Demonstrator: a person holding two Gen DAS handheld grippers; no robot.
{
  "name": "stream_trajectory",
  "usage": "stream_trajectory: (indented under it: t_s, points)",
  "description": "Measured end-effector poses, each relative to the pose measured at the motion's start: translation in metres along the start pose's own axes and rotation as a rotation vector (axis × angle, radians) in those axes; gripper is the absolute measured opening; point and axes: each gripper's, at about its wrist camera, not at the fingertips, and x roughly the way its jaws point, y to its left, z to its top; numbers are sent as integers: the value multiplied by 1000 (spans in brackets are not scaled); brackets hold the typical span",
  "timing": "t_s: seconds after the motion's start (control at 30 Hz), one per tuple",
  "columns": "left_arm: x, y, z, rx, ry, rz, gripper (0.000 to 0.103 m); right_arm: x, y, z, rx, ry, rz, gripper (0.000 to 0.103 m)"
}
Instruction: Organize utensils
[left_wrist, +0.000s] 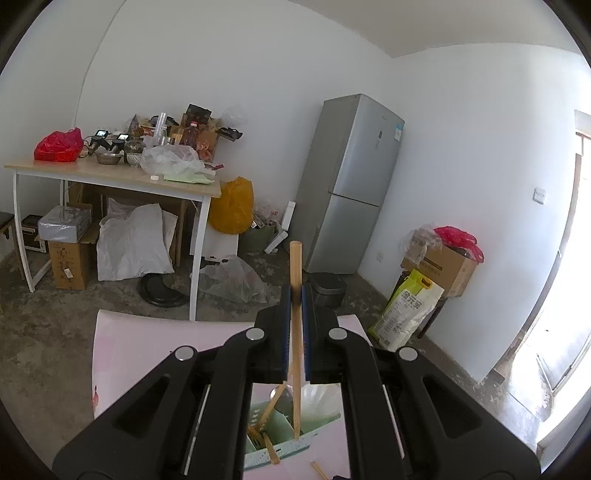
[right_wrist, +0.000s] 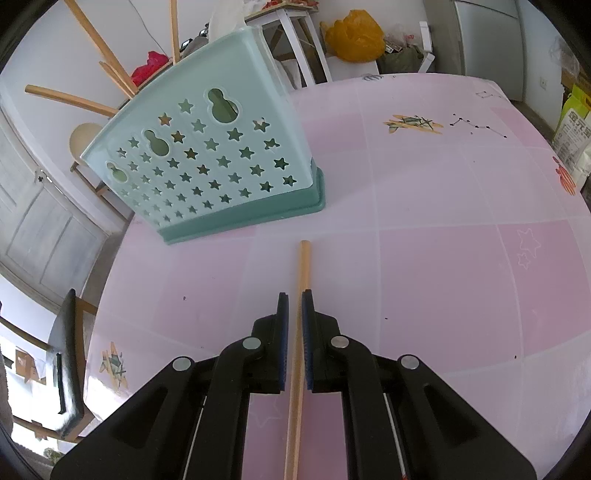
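Observation:
My left gripper (left_wrist: 295, 295) is shut on a wooden chopstick (left_wrist: 295, 266), held high above the pink table (left_wrist: 155, 354); its lower end hangs over the mint-green utensil holder (left_wrist: 317, 413) seen below between the arms. The holder's compartments hold several wooden utensils (left_wrist: 271, 410). My right gripper (right_wrist: 294, 299) is shut on a second wooden chopstick (right_wrist: 303, 266) that points toward the star-punched holder (right_wrist: 207, 155) standing on the pink table (right_wrist: 443, 229). Wooden handles (right_wrist: 99, 44) stick out of the holder's top.
A loose chopstick (left_wrist: 319, 470) lies on the table beside the holder. Beyond the table stand a cluttered desk (left_wrist: 118, 173), a grey fridge (left_wrist: 351, 184), boxes and bags on the floor. A chair (right_wrist: 70, 354) stands at the table's left edge.

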Motion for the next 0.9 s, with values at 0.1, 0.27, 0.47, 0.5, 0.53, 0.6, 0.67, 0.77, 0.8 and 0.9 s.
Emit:
stream_trajectory:
  t_s: [0.1,0.27,0.47,0.5,0.53,0.6,0.67,0.77,0.8,0.9]
  points:
    - [3,3,-2,-12,-7,2,4,0,2,0,-1,-1,-4,7]
    - [-2,2,3,-6,-55,-2,4,0,1,0,2,-2,-10,7]
    - [7,8,-6,-3,-60,9,4,0,3,0,0,-1,-12,7]
    - [9,10,-11,-9,-55,10,4,0,3,0,0,-1,-12,7]
    - [12,13,-18,-17,-49,10,4,0,3,0,0,-1,-13,7]
    - [16,19,-31,-37,-34,4,4,0,4,0,-2,-1,-16,7]
    - [20,24,-44,-49,-4,-1,4,-1,4,0,-4,-2,-21,7]
    - [19,27,-62,-56,28,-6,6,-2,3,0,-5,4,-29,7]
    - [16,27,-67,-54,28,-5,8,-2,4,-1,-8,6,-34,7]
    - [3,31,-74,-58,15,-5,25,-3,5,-1,-14,10,-40,7]
